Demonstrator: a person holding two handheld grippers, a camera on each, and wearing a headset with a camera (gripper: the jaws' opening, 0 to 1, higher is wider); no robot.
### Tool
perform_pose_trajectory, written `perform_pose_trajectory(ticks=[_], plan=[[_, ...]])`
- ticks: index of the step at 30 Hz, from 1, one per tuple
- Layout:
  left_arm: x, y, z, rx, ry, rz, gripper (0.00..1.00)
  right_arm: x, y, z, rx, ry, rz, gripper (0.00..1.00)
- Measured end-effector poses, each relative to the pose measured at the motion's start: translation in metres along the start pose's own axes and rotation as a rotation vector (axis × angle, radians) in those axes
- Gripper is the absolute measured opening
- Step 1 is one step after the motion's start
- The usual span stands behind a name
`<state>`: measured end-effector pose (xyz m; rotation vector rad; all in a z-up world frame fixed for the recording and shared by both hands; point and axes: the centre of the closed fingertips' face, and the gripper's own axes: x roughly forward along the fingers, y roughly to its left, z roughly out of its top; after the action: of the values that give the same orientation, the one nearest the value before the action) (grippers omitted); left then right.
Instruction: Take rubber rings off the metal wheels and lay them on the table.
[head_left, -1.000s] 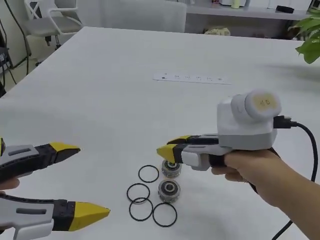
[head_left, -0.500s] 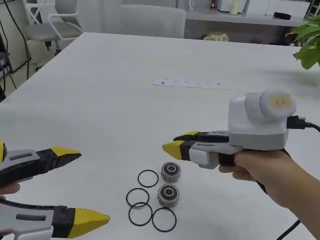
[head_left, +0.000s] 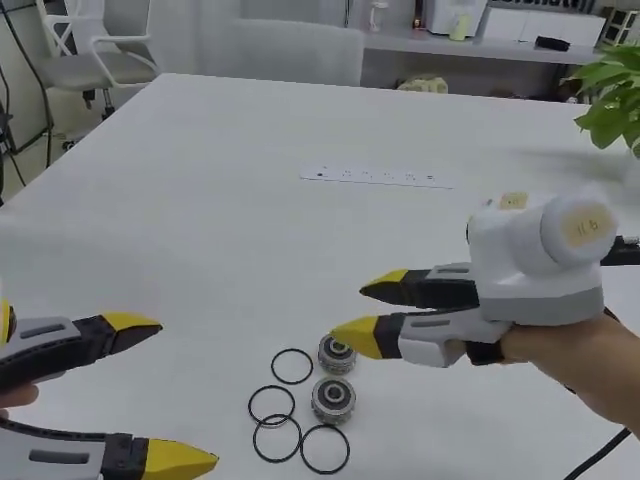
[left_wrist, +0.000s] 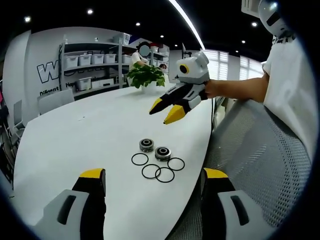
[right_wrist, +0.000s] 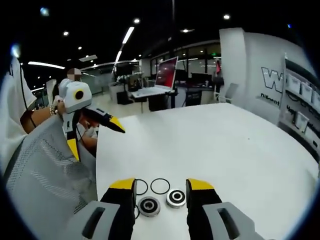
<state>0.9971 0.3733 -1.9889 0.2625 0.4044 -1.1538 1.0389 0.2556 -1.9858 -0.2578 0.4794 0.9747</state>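
Two small metal wheels (head_left: 337, 353) (head_left: 333, 397) stand side by side on the white table (head_left: 230, 230), near its front edge. Several black rubber rings lie flat to their left and front, one (head_left: 292, 366) beside the far wheel and another (head_left: 325, 448) nearest me. My right gripper (head_left: 372, 310) hovers open just right of the far wheel, holding nothing. At the lower left my left gripper (head_left: 178, 392) is wide open and apart from the rings. The left gripper view has the wheels (left_wrist: 146, 145) (left_wrist: 162, 152) ahead of its jaws. The right gripper view has them (right_wrist: 149, 205) (right_wrist: 175, 197) between its jaws.
A white power strip (head_left: 375, 177) lies flat mid-table beyond the wheels. A green plant (head_left: 610, 100) stands at the far right. An office chair (head_left: 90, 60) sits past the table's far left corner, with shelving behind.
My right gripper has lifted off the far wheel, drawn back to the right and opened its jaws. Wheels, rings and left gripper stay put.
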Motion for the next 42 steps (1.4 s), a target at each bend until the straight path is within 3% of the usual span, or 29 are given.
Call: perform_pose_trajectory(ticks=[3,7,17,23,27,42], plan=[[0.001,-0.002,-0.001,-0.001,-0.001,-0.007,0.76,-0.002,0.007,-0.005,-0.015,0.022,0.025,0.44],[0.002,-0.003,-0.003,-0.012,-0.003,-0.014,0.77,-0.007,0.019,-0.018,-0.086,0.082,0.070,0.51],[0.004,-0.007,-0.010,-0.039,0.013,-0.021,0.79,-0.025,0.030,-0.055,-0.073,0.185,0.116,0.66],[0.007,-0.010,-0.010,-0.050,0.004,-0.028,0.81,-0.039,0.030,-0.063,-0.012,0.181,0.113,0.72],[0.010,-0.013,-0.013,-0.055,0.011,-0.036,0.83,-0.048,0.025,-0.066,0.051,0.158,0.088,0.76],[0.012,-0.017,-0.012,-0.076,0.002,-0.046,0.85,-0.073,0.015,-0.079,0.174,0.090,0.002,0.80]])
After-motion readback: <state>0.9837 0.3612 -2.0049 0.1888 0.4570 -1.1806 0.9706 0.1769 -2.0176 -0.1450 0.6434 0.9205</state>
